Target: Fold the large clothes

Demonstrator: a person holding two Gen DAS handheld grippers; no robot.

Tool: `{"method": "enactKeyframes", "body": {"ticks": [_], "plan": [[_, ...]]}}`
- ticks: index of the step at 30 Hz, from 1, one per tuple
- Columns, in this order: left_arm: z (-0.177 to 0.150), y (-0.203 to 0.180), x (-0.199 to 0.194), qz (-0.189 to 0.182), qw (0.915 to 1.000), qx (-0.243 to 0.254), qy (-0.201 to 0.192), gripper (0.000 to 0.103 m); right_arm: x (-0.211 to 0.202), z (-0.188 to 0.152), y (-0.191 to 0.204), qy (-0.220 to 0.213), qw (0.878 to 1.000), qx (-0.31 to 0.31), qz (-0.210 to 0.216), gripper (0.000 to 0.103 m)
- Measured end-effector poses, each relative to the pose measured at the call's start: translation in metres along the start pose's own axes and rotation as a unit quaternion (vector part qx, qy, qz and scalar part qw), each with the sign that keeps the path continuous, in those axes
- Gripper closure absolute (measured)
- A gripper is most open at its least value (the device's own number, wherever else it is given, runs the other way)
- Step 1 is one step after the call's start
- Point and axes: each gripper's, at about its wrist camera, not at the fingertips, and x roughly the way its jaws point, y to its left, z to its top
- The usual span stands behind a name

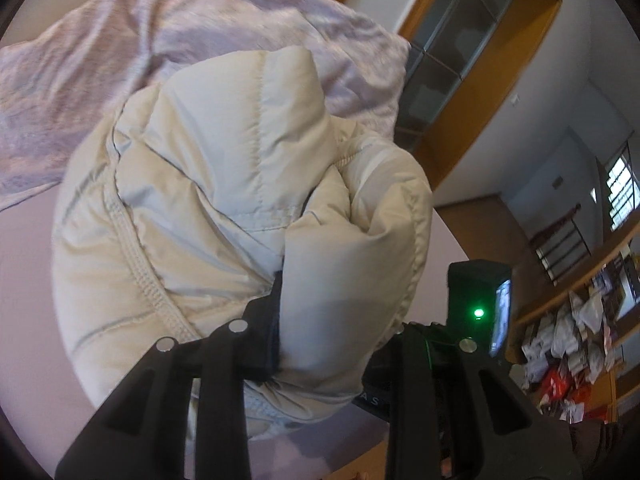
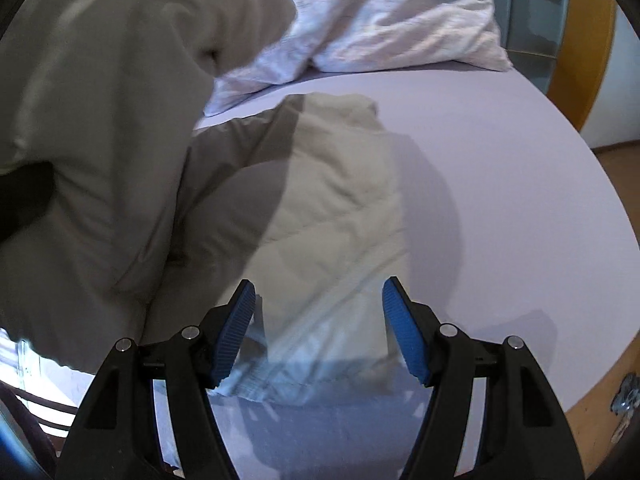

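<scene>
Cream quilted puffer jacket [image 1: 224, 184] bunched up in my left gripper [image 1: 320, 300], jaws narrow and pinched on a thick fold of it, lifted clear of the lilac bed sheet [image 2: 500, 180]. Rest of the jacket lies on the sheet in the right wrist view, one part hanging in front at left. My right gripper [image 2: 319, 332] stands wide, blue ribbed pads [image 2: 404, 332] either side of the jacket's hem, not pressing it. Crumpled pale pillow [image 2: 400, 12] lies behind the jacket, near the headboard.
</scene>
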Motion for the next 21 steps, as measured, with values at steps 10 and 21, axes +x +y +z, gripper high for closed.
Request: {"method": "enactKeyframes", "body": {"ticks": [10, 21], "plan": [[-0.006, -0.032, 0.035, -0.006, 0.999, 0.02, 0.04, 0.05, -0.014, -0.01, -0.047, 0.001, 0.999, 0.029, -0.025, 0.035], [0.002, -0.035, -0.028, 0.002, 0.9992, 0.037, -0.012, 0.024, -0.027, -0.004, -0.074, -0.009, 0.998, 0.052, -0.03, 0.035]]}}
